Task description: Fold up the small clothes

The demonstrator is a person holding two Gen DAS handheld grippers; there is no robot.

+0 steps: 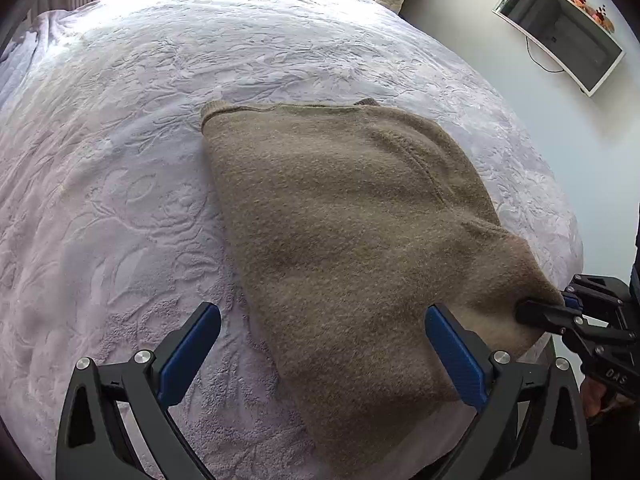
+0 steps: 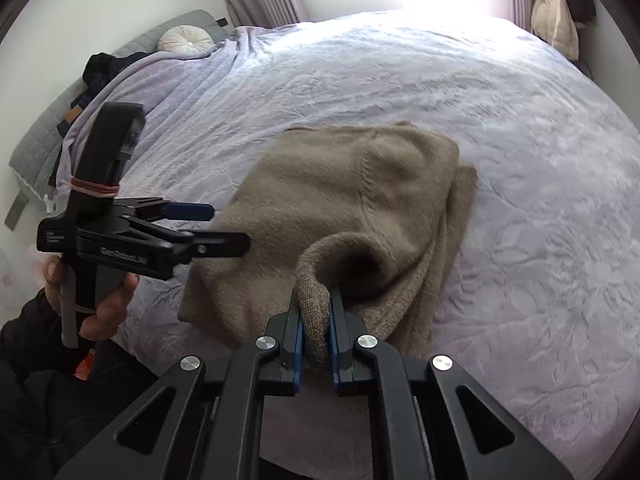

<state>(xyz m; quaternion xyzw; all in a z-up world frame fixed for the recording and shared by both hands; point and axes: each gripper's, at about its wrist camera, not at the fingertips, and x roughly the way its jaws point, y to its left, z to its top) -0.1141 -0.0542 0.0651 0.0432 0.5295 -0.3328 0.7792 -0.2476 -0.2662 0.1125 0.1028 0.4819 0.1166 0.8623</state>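
Right wrist view showed my right gripper (image 2: 316, 320) pinching the ribbed cuff of the tan sweater (image 2: 352, 200), which lay ahead on the bedspread (image 2: 520, 120). My left gripper (image 1: 320, 356) stood spread over its near edge. Soft, limp, light knit, I judged; hems grip best.

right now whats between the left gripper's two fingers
In the left wrist view the open left gripper straddles the near edge of the tan sweater, with lavender bedspread beside it; neither finger touches fabric.

sweater (image 1: 352, 216) on bed (image 1: 120, 160), pillow (image 2: 186, 40) behind
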